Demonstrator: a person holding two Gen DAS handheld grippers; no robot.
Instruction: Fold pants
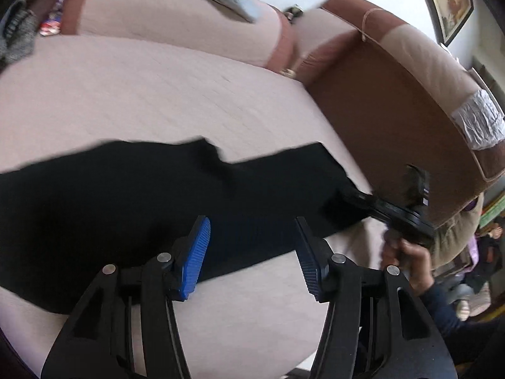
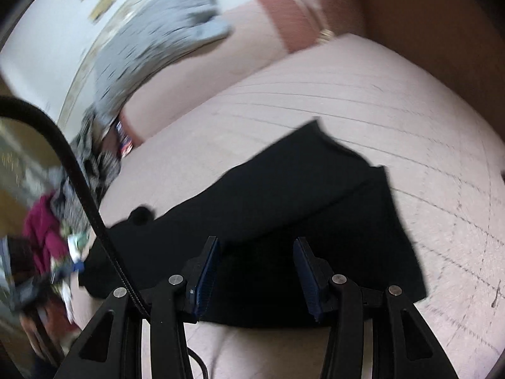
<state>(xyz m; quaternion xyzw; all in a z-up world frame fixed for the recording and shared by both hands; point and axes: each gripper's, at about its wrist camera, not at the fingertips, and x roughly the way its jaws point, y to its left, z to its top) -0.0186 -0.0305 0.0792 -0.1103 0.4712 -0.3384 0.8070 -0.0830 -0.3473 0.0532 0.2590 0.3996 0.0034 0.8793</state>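
- The black fabric pants [image 1: 142, 195] lay flat on the pale pink quilted sofa seat cushion [image 1: 157, 101], stretching as a dark band across the middle of the left wrist view from the left edge toward the right.
- In the right wrist view the same pants [image 2: 300, 208] filled the centre and lower middle of the frame, with one layer folded over another and an edge showing at the upper right of the cloth.
- The left gripper [image 1: 252, 252], at the bottom centre of its view, had its blue-padded jaws standing wide apart above the pants, with nothing pinched between them.
- The right gripper [image 2: 255, 271], at the bottom centre of its own view, held its jaws parted at a moderate width over the black cloth, pads not pressing on it.
- In the left wrist view the right gripper [image 1: 347, 200] appeared at the right, its tip at the pants' right end, carried by a hand [image 1: 407, 255] in a dark sleeve.
- A brown sofa armrest [image 1: 394, 120] rose at the right.
- A grey patterned garment [image 2: 157, 47] was draped over the sofa backrest at the upper left of the right wrist view, blurred.
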